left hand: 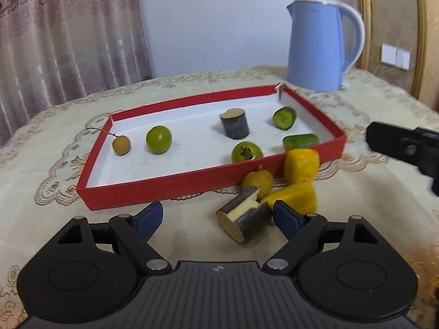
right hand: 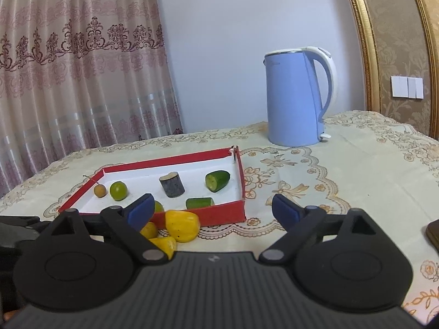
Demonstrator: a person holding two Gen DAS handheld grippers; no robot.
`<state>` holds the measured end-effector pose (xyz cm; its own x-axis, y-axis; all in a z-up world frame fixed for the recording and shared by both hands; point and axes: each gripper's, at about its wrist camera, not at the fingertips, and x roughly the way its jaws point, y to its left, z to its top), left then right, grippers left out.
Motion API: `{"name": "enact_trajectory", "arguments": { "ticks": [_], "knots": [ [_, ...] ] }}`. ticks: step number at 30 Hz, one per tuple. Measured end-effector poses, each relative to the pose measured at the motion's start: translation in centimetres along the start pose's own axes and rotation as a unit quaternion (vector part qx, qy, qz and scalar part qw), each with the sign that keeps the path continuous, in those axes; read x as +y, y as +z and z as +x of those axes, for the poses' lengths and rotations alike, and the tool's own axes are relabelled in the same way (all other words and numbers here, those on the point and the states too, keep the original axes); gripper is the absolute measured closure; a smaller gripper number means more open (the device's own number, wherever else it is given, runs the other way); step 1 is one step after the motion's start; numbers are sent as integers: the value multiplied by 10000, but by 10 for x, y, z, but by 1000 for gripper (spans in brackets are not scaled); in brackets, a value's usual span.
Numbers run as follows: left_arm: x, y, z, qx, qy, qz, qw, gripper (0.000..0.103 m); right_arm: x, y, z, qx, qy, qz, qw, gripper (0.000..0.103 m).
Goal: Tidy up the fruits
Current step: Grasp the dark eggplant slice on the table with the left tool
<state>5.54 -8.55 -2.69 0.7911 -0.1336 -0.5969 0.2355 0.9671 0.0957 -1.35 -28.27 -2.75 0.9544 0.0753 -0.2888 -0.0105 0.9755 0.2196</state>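
I hold both hand-held grippers spread and empty, the left hand-held gripper [left hand: 216, 216] framing the dark cut sugarcane piece [left hand: 242, 220] on the worktop [left hand: 82, 224], likely next for the red tray [left hand: 164, 185], the right hand-held gripper [right hand: 211, 209] near the yellow pieces [right hand: 182, 224] outside its wall.

The right gripper [right hand: 211, 209] hangs over the tablecloth [right hand: 356, 170] with its blue-padded jaws spread wide and nothing between them. Beyond it lies a shallow red tray [right hand: 219, 215] holding a small brown fruit [right hand: 100, 191], a green round fruit [right hand: 118, 190], a dark upright stub [right hand: 172, 184] and two cucumber pieces [right hand: 217, 180]. Three yellow pieces [right hand: 181, 225] lie on the cloth against the tray's near wall. A blue kettle [right hand: 293, 98] stands behind.
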Motion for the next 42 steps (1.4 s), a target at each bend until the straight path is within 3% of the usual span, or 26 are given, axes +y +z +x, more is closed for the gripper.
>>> {"name": "enact_trajectory", "arguments": {
  "ticks": [4, 9, 12, 15, 19, 27, 32, 42],
  "knots": [
    [8, -3, -7, 10, 255, 30, 9997, 15, 0, -1, -2, 25, 29, -12, 10000, 9],
    [49, -16, -17, 132, 691, -242, 9972, 15, 4, -3, -4, 4, 141, -71, 9999, 9],
    [75, -21, -18, 260, 564, -596, 9963, 15, 5, -2, -5, -29, 201, -29, 9998, 8],
    [88, -21, -23, 160, 107, -822, 9964, 15, 7, -4, -4, -7, 194, -39, 9998, 8],
    [76, -17, -30, -160, -298, -365, 9988, 15, 9, -5, -4, 12, 220, -70, 9997, 8],
    [45, -12, -19, -261, -189, -14, 9995, 15, 12, -7, -4, 57, 242, -132, 9996, 7],
    [53, -11, -15, -179, -332, -211, 9991, 15, 12, -7, -4, 36, 223, -173, 9996, 5],
    [66, -16, -15, 32, 331, -127, 9994, 15, 16, -9, -2, 89, 292, -214, 9993, 5]
  ]
}}
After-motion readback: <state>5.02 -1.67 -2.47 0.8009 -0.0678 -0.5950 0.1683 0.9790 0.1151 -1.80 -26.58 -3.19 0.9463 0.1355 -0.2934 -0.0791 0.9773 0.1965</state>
